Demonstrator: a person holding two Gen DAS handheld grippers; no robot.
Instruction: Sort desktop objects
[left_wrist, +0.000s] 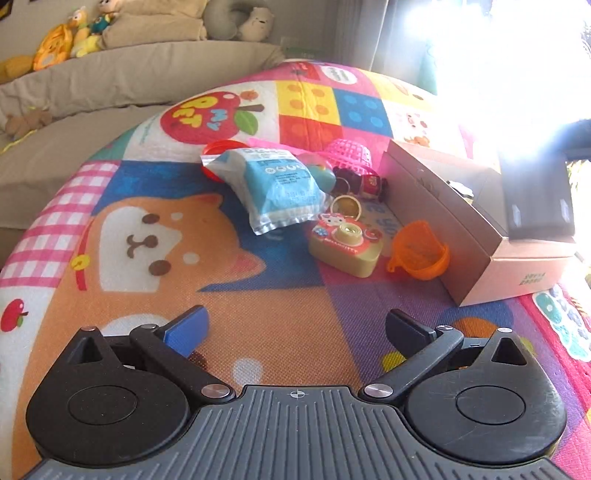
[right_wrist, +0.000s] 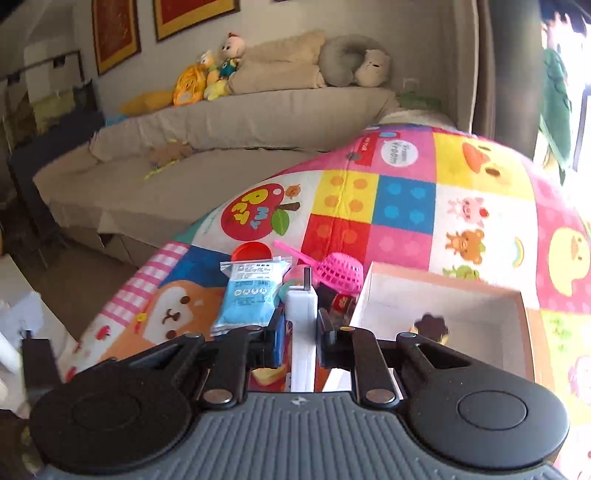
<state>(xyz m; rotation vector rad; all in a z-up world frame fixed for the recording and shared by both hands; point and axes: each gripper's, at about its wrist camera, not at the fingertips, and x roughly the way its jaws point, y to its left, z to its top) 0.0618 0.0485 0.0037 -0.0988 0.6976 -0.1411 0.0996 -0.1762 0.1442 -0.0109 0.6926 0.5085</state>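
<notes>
My right gripper (right_wrist: 301, 326) is shut on a white plug-like block (right_wrist: 302, 306) with a dark metal prong on top, held above the mat just left of the open cardboard box (right_wrist: 448, 282). A dark brown item (right_wrist: 430, 325) lies inside the box. My left gripper (left_wrist: 295, 325) hovers open over the colourful play mat (left_wrist: 258, 317) with nothing between its fingers. Ahead of it lie a blue packet (left_wrist: 280, 188), a toy camera (left_wrist: 345, 245), an orange cup (left_wrist: 419, 254), a pink basket (left_wrist: 349, 153) and a red lid (left_wrist: 221, 147). The cardboard box (left_wrist: 439, 206) stands to the right.
A small red and dark toy (left_wrist: 364, 181) and a yellow ring (left_wrist: 345, 206) sit between the packet and the box. A dark blurred shape (left_wrist: 535, 199) hangs over the box's far end. A beige sofa (right_wrist: 221, 122) with plush toys runs behind the mat. Bright window glare fills the upper right.
</notes>
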